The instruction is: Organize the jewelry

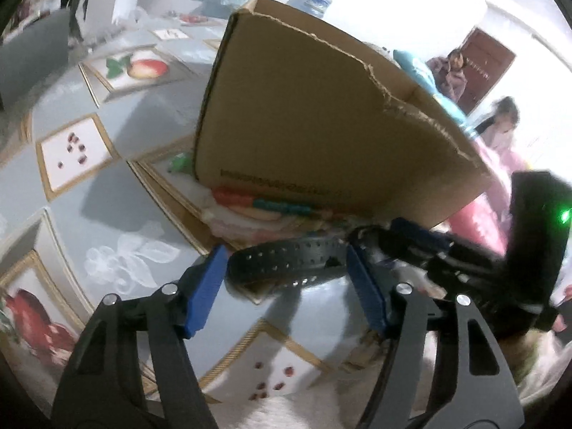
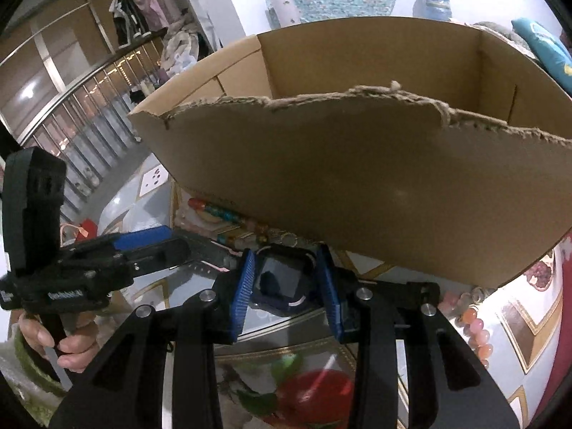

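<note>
Black smartwatch with a perforated rubber strap (image 1: 286, 262) spans the gap between the blue pads of the left gripper (image 1: 286, 286) in the left wrist view; the pads stand wide apart, one pad tip meets the strap's end, and I cannot tell whether they press it. The right gripper (image 1: 422, 246) reaches in from the right to the strap's other end. A brown cardboard box with torn top edges (image 1: 321, 121) stands just behind, carrying a line of printed text too blurred to read. A string of red and teal beads (image 1: 264, 202) lies at the box's foot. The table is covered by a grey-blue glossy cloth with fruit pictures (image 1: 118, 196), and open cloth stretches to the left.

From the right wrist view, the right gripper (image 2: 286, 282) is closed on the smartwatch's square dark face (image 2: 282, 280). The left gripper (image 2: 153, 243) comes in from the left, held by a hand (image 2: 60, 339); white lettering on its body is unreadable. The cardboard box (image 2: 357, 178) fills the upper frame, its open top visible. A strand of pink and orange beads (image 2: 475, 329) lies on the cloth at right, near the box. A glass-fronted cabinet (image 2: 89, 114) stands at the back left.
</note>
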The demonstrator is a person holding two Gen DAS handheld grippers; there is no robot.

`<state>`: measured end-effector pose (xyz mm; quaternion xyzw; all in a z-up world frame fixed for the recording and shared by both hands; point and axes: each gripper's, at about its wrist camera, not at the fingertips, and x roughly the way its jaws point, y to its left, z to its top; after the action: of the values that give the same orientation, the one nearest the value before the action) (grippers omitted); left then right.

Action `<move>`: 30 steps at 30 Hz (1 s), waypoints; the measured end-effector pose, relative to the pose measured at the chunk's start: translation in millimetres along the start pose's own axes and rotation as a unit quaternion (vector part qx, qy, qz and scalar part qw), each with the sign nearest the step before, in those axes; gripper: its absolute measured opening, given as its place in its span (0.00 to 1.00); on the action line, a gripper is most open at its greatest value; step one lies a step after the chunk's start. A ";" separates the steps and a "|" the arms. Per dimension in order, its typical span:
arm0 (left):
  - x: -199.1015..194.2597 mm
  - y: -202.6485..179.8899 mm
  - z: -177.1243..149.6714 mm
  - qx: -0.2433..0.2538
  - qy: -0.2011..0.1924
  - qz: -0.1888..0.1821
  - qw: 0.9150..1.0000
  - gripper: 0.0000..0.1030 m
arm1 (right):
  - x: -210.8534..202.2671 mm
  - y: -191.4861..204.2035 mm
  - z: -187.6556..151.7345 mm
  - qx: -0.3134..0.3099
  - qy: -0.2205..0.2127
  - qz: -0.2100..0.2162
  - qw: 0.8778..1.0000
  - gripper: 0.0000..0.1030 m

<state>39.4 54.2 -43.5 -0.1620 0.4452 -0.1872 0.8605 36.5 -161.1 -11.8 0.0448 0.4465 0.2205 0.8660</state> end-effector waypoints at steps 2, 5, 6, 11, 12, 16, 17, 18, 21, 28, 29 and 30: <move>0.7 -0.2 0.1 -0.005 0.001 -0.002 1.000 0.56 | 0.3 3.9 -1.2 -0.008 0.001 0.001 1.000 0.35; 3.2 -2.5 0.6 -0.009 0.002 -0.005 1.000 0.49 | 1.4 9.6 -2.4 -0.019 0.000 -0.003 1.000 0.35; 3.9 -4.4 0.3 -0.005 0.003 -0.003 1.000 0.47 | 1.4 10.0 -2.3 -0.019 0.000 -0.003 1.000 0.35; 3.4 -15.4 -6.7 0.019 0.005 0.012 1.000 0.41 | 2.0 9.4 -3.8 -0.014 -0.002 0.001 1.000 0.35; 2.7 -17.5 -8.5 0.023 0.005 0.015 1.000 0.38 | 2.6 10.7 -2.9 -0.015 -0.003 0.001 1.000 0.35; 1.8 -23.6 -13.3 0.042 0.007 0.027 0.999 0.25 | 3.4 11.7 -2.7 -0.014 -0.004 0.002 1.000 0.35; 1.5 -26.1 -14.6 0.048 0.008 0.029 0.998 0.24 | 3.7 12.0 -2.8 -0.012 -0.004 0.004 1.000 0.35; 0.6 -29.4 -16.1 0.055 0.007 0.033 0.998 0.21 | 4.5 12.7 -2.7 -0.011 -0.004 0.005 1.000 0.35; -3.9 -39.0 -19.4 0.081 -0.003 0.053 0.995 0.18 | 5.4 16.2 -4.7 -0.010 -0.004 0.010 1.000 0.35; -19.6 -21.9 -16.4 0.093 0.001 0.083 0.992 0.18 | -5.3 13.1 -10.0 0.000 0.003 0.026 1.000 0.35; -21.4 -18.6 -16.2 0.092 0.001 0.083 0.992 0.18 | -7.8 9.7 -10.0 0.003 0.002 0.021 1.000 0.35; -23.5 -14.4 -15.7 0.087 0.003 0.078 0.993 0.18 | -11.0 4.4 -9.6 0.007 -0.001 0.014 1.000 0.35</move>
<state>11.3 50.8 -29.1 -0.0507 0.4413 -0.1585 0.8818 21.8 -162.9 -8.1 0.0577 0.4467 0.2296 0.8628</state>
